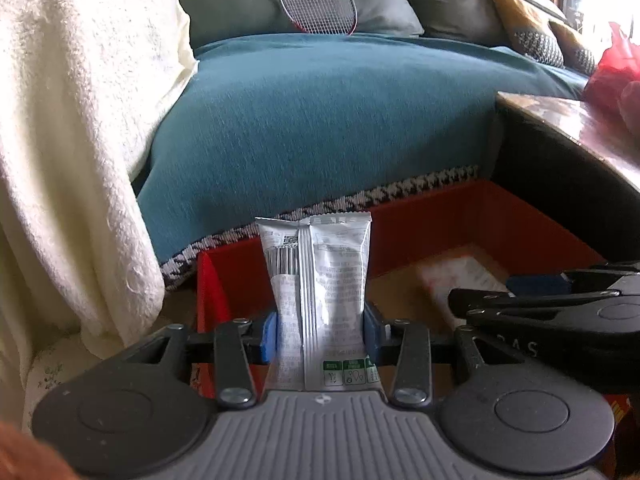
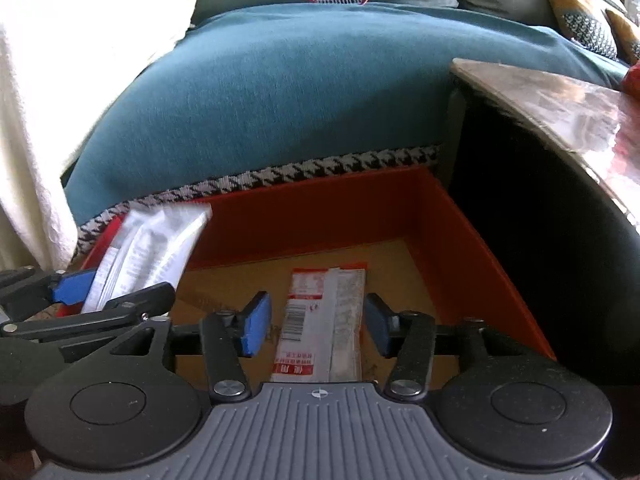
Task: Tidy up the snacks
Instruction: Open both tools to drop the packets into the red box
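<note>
Snacks were in play at a red cardboard box with a brown bottom (image 2: 460, 216), which stood against the foot of a sofa draped in a teal blanket with a houndstooth hem (image 1: 320, 120). The left gripper (image 1: 320, 334) had its blue pads (image 1: 269, 338) pressed against both sides of a silver-white foil snack packet with a barcode and small print (image 1: 320, 280), held upright above the box's left wall. In the right wrist view the same packet (image 2: 152, 256) showed tilted over the box's near-left corner, with the left gripper (image 2: 80, 292) at its lower end.

The right gripper (image 2: 316, 324) hung over the box floor with its jaws spread wide, touching nothing. Between and below its fingers a flat red-and-white snack packet with a clear window and a barcode (image 2: 324, 320) lay on the brown bottom, toward the middle, lengthwise along the fingers. From the left wrist view that packet (image 1: 460, 276) was blurred, and the right gripper (image 1: 560, 300) reached in from the right edge.

A red-framed badminton racket (image 1: 318, 4) leaned on a grey cushion, a cream fleece throw (image 1: 80, 120) hung on the left, and a glossy wooden table (image 2: 560, 100) stood just beside the box's right wall
</note>
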### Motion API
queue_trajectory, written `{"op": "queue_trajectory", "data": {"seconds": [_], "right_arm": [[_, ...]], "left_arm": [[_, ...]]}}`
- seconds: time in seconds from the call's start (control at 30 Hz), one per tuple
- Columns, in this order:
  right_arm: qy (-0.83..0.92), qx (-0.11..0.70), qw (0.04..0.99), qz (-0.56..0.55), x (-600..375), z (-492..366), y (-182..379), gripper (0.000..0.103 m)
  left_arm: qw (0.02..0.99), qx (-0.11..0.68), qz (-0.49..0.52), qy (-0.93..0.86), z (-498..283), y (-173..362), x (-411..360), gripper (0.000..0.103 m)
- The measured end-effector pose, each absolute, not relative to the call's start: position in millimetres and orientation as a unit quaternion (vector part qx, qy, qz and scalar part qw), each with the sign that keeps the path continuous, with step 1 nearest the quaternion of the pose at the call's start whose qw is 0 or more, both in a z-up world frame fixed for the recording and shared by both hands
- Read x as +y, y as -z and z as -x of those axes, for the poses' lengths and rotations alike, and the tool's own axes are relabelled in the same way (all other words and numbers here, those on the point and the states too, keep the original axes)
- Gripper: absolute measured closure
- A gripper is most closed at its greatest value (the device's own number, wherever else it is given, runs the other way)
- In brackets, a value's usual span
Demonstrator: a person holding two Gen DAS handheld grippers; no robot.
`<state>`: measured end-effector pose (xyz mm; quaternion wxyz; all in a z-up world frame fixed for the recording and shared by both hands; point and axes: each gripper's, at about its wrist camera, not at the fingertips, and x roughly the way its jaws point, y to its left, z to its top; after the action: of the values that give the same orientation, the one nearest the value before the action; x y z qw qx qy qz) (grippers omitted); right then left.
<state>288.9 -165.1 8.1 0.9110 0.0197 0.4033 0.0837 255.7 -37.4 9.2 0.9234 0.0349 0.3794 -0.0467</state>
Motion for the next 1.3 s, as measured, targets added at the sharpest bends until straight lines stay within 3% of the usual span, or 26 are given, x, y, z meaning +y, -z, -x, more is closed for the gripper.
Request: {"op": "queue_trajectory", "data": {"seconds": [0.27,0.33,0.53,0.8,0.93,1.13,1.3], "right_arm": [[-0.081,0.354,0.931,-0.03,-178,-245,-37,0.034],[-0.085,0.344,0.935,-0.031,-186,-226,-43,0.032],[-0.092,0.367,0.925,-0.042,-204,-180,-32,0.031],[-0.128,0.414,0.9,-0.039,-188,-172,1,0.031],[-0.143,0.421,0.895,-0.034,-168,-179,13,0.031],[-0.213,0.414,0.884,-0.035,-144,-192,25,0.031],[-0.249,0.394,0.884,-0.046,-135,-202,29,0.02]], "left_arm": [[0.93,0.366,-0.013,0.041,-243,-29,-22,0.063],[0.933,0.358,-0.009,0.045,-234,-39,-16,0.057],[0.935,0.35,-0.014,0.052,-190,-53,13,0.052],[0.906,0.419,0.039,0.049,-146,-20,60,0.051],[0.908,0.42,0.003,-0.006,-155,-6,59,0.051],[0.896,0.442,0.039,-0.021,-181,14,78,0.052],[0.893,0.448,0.034,0.027,-195,31,69,0.051]]}}
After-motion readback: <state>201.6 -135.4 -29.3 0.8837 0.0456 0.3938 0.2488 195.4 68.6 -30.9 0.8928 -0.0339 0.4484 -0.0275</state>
